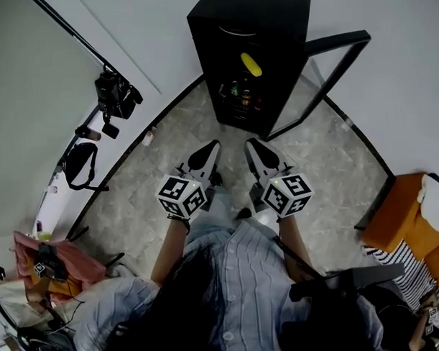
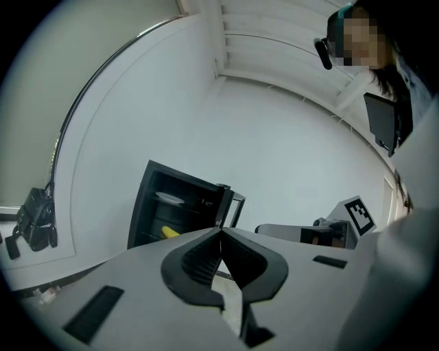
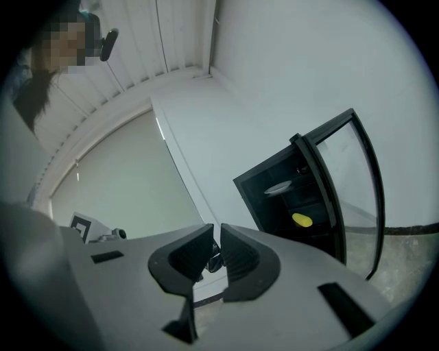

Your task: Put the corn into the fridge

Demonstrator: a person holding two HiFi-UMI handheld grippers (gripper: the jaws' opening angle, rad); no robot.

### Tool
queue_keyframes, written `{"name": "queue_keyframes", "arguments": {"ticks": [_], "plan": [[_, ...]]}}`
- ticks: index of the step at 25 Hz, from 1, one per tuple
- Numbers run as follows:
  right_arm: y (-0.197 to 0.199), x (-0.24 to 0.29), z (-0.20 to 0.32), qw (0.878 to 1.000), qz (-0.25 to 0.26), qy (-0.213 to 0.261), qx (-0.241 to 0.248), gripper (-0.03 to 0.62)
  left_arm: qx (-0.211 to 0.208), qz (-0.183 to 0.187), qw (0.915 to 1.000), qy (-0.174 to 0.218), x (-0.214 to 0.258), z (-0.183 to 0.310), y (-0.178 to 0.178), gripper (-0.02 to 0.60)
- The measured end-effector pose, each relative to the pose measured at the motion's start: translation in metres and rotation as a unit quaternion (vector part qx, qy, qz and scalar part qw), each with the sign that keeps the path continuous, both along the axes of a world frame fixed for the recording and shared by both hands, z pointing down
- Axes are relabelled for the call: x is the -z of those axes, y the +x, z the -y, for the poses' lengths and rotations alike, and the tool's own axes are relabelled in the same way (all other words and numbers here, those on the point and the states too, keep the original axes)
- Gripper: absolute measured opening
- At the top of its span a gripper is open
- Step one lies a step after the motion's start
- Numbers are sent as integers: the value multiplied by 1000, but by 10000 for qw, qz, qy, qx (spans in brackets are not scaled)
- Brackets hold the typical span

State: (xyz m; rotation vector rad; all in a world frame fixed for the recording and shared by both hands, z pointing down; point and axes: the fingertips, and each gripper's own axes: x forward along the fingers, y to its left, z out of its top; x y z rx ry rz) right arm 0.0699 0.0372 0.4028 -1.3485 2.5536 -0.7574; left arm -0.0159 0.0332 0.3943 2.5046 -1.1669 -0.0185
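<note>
One corn point(image 1: 251, 63), yellow, lies inside the fridge point(image 1: 247, 14) on a middle shelf, near that shelf's front edge. There is one fridge, small and black. It stands at the far corner of the floor point(image 1: 328, 160), where two white walls point(image 1: 409, 84) meet. Its single glass door point(image 3: 353, 192) stands swung wide open to the right.

One white plate point(image 3: 279, 187) sits on the shelf above the corn. On the shelf below stand a few small bottles point(image 1: 240, 93), too small to count.

There are two hand-held grippers, both level in front of the person point(image 1: 237, 280) and well apart from the fridge. They point towards its open front. The left hand-held gripper point(image 2: 221, 230) has its jaws pressed together with nothing between them. The right hand-held gripper point(image 3: 217, 230) has its jaws drawn together to a thin slit, also empty.

The floor is grey, marbled stone, with a dark skirting line along the foot of the walls. By the left wall stand one camera point(image 1: 116, 94) on a stand and one black bag point(image 1: 80, 165). At the right edge of the floor is one orange piece of furniture point(image 1: 401, 213). The person wears a pale blue striped shirt.
</note>
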Motion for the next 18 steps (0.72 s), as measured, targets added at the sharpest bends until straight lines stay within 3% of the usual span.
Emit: {"name": "queue_keyframes", "arguments": {"ticks": [9, 18], "plan": [[-9, 14, -48, 9985, -339, 324, 286, 41, 123, -128, 9997, 191, 12, -48, 6, 9], [-13, 10, -76, 9975, -524, 337, 343, 40, 95, -115, 9997, 168, 9, -76, 7, 9]]}}
